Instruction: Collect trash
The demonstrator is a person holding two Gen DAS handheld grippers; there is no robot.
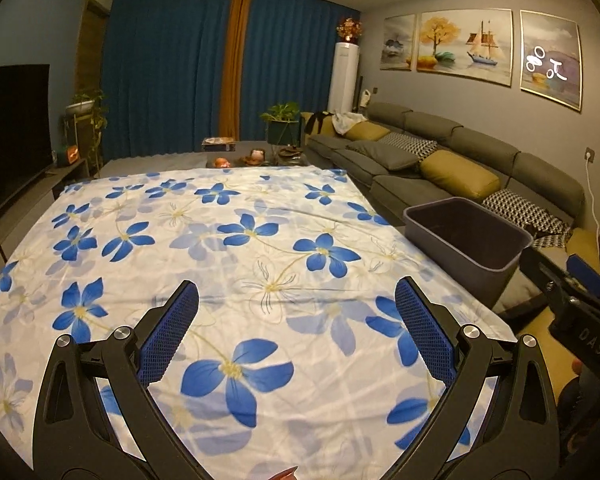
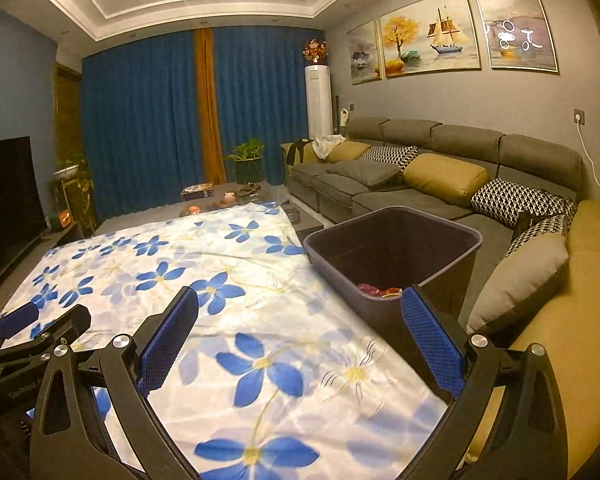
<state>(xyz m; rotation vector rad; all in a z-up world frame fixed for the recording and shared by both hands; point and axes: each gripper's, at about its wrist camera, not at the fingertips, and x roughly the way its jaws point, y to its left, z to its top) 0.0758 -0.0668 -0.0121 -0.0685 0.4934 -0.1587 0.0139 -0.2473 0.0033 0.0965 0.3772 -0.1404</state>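
With both the left claw (image 1: pixel 296 334) and right claw (image 2: pixel 300 338) spread wide and empty, the main risk is the right one bumping the grey trash bin (image 2: pixel 440 240) at frame right off the surface (image 2: pixel 260 380) edge.

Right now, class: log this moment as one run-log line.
left gripper: open, empty | right gripper: open, empty | bin: trash inside | floral cloth: no trash visible

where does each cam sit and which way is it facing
Left wrist: on the left gripper, looking across the floral cloth toward the curtains; own open fingers show, the right gripper at the right edge.
Right wrist: on the right gripper, facing the same way, nearer the bin and sofa; own open fingers show, the left gripper at the left edge.
Shared: cloth, bin, sofa, curtains.
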